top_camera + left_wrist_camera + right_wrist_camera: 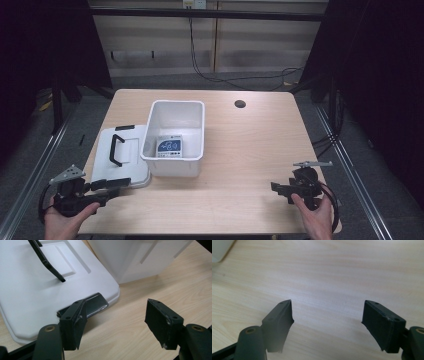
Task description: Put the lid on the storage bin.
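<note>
In the high view, a pale wooden counter [250, 150] carried a white open rectangular plastic bin [175, 137] near its middle, toward the left. Inside the bin lay a small white device with a blue display [169, 147]. The bin's flat white plastic lid with a black carrying handle [120, 152] lay just beside it, toward the counter's left edge, probably set aside so the bin stayed open for loading. The left tool [107, 187] sat at the lid's near edge by the front-left corner, its jaws spread apart and empty, seemingly lined up to take the lid. The right tool [280, 189] rested near the front-right corner, well apart from the bin, likely parked out of the way.

In the left gripper view, the left tool [120, 322] stood released, one jaw close to the lid's black latch tab [93, 304], the lid [37, 297] lying flat.

In the right gripper view, the right tool [328, 325] gaped over bare wood, grasping nothing.

The counter had a round cable hole [240, 104] near its far-right corner. Beyond it lay grey floor, loose black cables and a panelled wall; dark curtains flanked both sides.
</note>
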Demonstrator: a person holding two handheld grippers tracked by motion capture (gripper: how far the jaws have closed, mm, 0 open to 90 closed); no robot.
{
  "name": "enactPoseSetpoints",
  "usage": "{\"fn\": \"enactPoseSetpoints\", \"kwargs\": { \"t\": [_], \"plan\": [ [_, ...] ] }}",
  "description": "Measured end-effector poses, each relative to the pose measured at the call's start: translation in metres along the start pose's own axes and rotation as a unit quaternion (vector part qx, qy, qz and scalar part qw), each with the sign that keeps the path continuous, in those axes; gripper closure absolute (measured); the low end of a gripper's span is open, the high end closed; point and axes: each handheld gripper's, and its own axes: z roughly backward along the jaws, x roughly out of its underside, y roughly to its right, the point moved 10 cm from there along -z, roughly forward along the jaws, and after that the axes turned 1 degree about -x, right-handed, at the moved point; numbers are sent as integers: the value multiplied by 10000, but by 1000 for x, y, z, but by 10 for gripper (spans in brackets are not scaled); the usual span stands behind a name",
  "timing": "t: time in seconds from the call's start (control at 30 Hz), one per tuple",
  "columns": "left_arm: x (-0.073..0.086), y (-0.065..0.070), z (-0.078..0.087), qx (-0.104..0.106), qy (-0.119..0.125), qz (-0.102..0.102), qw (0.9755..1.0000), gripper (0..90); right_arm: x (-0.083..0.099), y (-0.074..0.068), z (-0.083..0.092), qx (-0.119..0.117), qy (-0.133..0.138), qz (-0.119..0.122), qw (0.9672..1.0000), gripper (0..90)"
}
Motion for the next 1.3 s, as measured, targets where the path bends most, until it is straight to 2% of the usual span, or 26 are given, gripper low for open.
{"fn": "enactPoseSetpoints", "kwargs": {
  "t": [0.03, 0.1, 0.17, 0.2, 0.23, 0.27, 0.3, 0.37, 0.47, 0.5, 0.57, 0.6, 0.77, 0.83, 0.87, 0.97, 1.0, 1.07, 1.1, 1.2, 1.3],
  "plan": [
    [0, 0, 0, 0, 0, 0, 10000, 338, 0, -1, 3, 21, 21, 64, 10000, 235],
    [0, 0, 0, 1, 17, 23, 10000, 338, -1, -5, 8, -181, 208, 205, 9994, 234],
    [0, -1, 1, 2, 49, 62, 10000, 339, -2, -8, 11, -445, 325, 150, 9984, 224],
    [0, -1, 1, -3, 47, 66, 10000, 339, -3, -8, 13, -474, 386, 92, 9981, 219],
    [0, -1, 1, -3, 47, 66, 10000, 340, -3, -8, 13, -474, 386, 92, 9981, 219],
    [0, -1, 1, -8, 41, 98, 9999, 341, -4, -8, 15, -180, 548, 466, 9972, 265],
    [0, -1, 1, -8, 41, 98, 9999, 342, -4, -10, 15, -117, 594, 586, 9964, 269],
    [1, 0, 1, 16, 14, 127, 9999, 345, -4, -16, 15, -102, 682, 790, 9945, 269],
    [1, 0, 0, 17, -8, 153, 9999, 346, -4, -22, 15, -168, 707, 869, 9936, 271],
    [1, 1, -1, 41, -4, 173, 9998, 347, -5, -23, 17, -133, 821, 920, 9923, 286],
    [1, 1, -1, 9, -51, 162, 9999, 346, -6, -23, 18, -95, 885, 952, 9915, 286],
    [1, 2, -3, 15, -106, 151, 9998, 341, -8, -21, 22, 16, 1068, 961, 9896, 285],
    [-3, 0, -4, -93, -158, 131, 9997, 344, -9, -22, 25, 105, 1188, 995, 9879, 306],
    [-7, 1, -2, 104, -82, 296, 9995, 374, -9, -23, 26, 167, 1246, 1041, 9866, 308],
    [-8, 1, 0, 209, -77, 304, 9993, 379, -10, -23, 27, 205, 1279, 1042, 9861, 322],
    [-11, -1, 2, 183, -31, 282, 9994, 425, -9, -23, 27, 180, 1297, 1066, 9856, 323],
    [-11, -3, 4, 170, -47, 322, 9993, 495, -9, -24, 28, 178, 1294, 1041, 9860, 323],
    [-15, -3, 6, 214, -35, 399, 9990, 509, -9, -24, 28, 169, 1304, 1059, 9856, 323],
    [-17, -5, 7, 110, -6, 444, 9990, 501, -9, -25, 27, 147, 1295, 1063, 9858, 319],
    [-23, -10, 7, -166, -147, 317, 9993, 476, -9, -26, 27, 118, 1278, 1032, 9863, 319],
    [-27, -14, 5, -170, -252, 359, 9989, 472, -8, -26, 26, 50, 1182, 940, 9885, 318]
  ]
}}
